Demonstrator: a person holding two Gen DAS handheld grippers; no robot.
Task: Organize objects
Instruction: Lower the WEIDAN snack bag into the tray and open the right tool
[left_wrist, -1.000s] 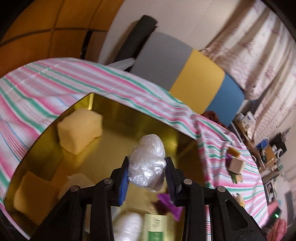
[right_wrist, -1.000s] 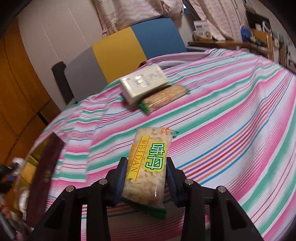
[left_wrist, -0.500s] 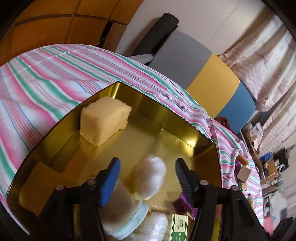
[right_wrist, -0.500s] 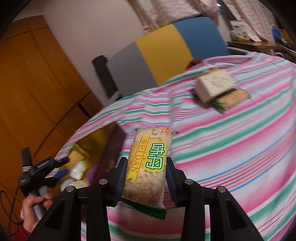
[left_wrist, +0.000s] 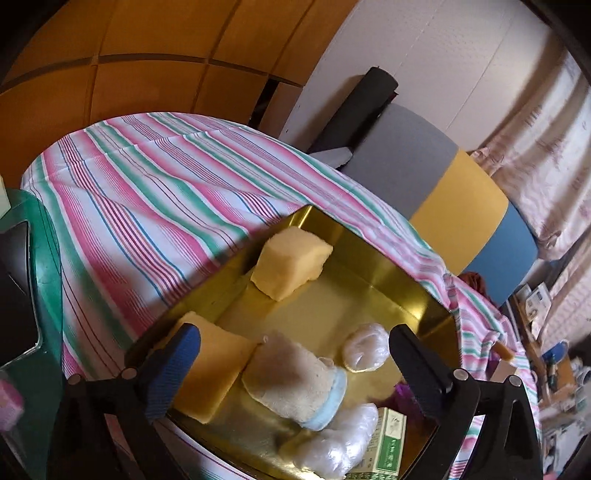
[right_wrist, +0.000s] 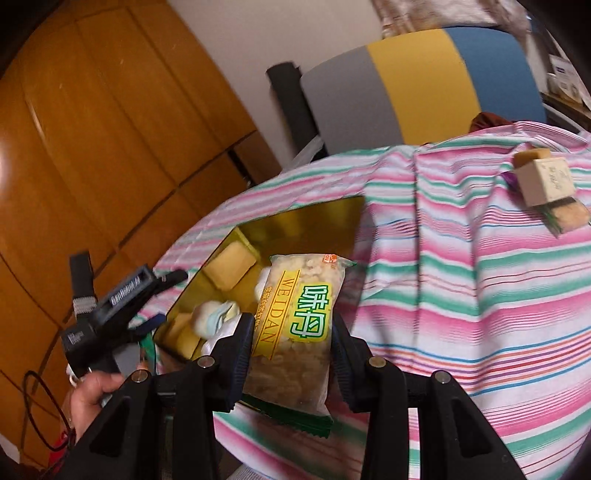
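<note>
- Gold metal tray (left_wrist: 388, 266) sits on the striped cloth (left_wrist: 155, 206) that covers the surface, near its edge.
- Left tongs (left_wrist: 295, 354) hover over the tray's near half, their jaws opening wide, pressing on nothing; below the gap lie a fluffy roll with a pale blue band (left_wrist: 295, 384) and a small clear-wrapped bundle (left_wrist: 365, 347).
- Inside the tray: a pale yellow sponge block (left_wrist: 291, 266) towards the far corner, a flatter orange-yellow sponge (left_wrist: 210, 373) by the left pad, a second clear-wrapped bundle (left_wrist: 336, 443) touching the roll, and a green-and-white box (left_wrist: 388, 443) beside it at the near rim.
- A scrap of purple (left_wrist: 402, 395) shows behind the right pad; what it is cannot be told.
- Right tongs (right_wrist: 291, 332) pinch a snack packet (right_wrist: 299, 317), yellow and green label facing the camera, held above the tray's edge.
- In the right wrist view a hand (right_wrist: 92, 395) grips the handle of the left tongs (right_wrist: 155, 299) beside the tray (right_wrist: 314, 218).
- Well apart on the cloth (right_wrist: 461, 295), a cream box (right_wrist: 546, 181) rests on top of another packet (right_wrist: 569, 218).
</note>
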